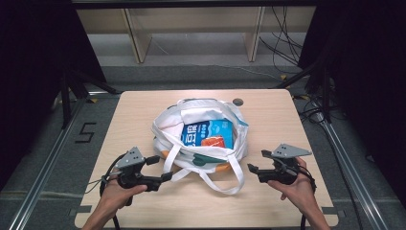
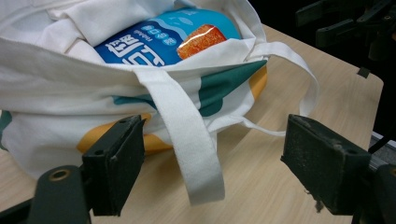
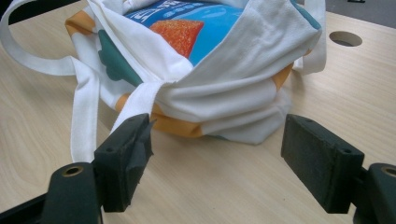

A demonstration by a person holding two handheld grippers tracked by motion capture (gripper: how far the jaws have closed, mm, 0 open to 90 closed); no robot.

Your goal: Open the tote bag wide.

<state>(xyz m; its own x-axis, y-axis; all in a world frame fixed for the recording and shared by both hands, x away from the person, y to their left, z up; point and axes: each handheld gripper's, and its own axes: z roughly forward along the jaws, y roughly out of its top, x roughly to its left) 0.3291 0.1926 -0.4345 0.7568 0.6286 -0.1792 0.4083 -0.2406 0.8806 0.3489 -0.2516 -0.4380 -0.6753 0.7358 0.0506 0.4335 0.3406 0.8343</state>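
Note:
A white cloth tote bag with green and orange print lies open in the middle of the table. Inside it rests a blue snack packet with an orange picture. The bag's strap loops toward the front edge. My left gripper is open just left of the bag's front; the bag, packet and strap lie close before its jaws. My right gripper stands open at the bag's right; the bag and packet sit a short way ahead of its jaws.
The light wooden table has a round hole behind the bag, also in the right gripper view as the hole. Wooden shelving and cables sit on the floor beyond. Metal rails run along both sides.

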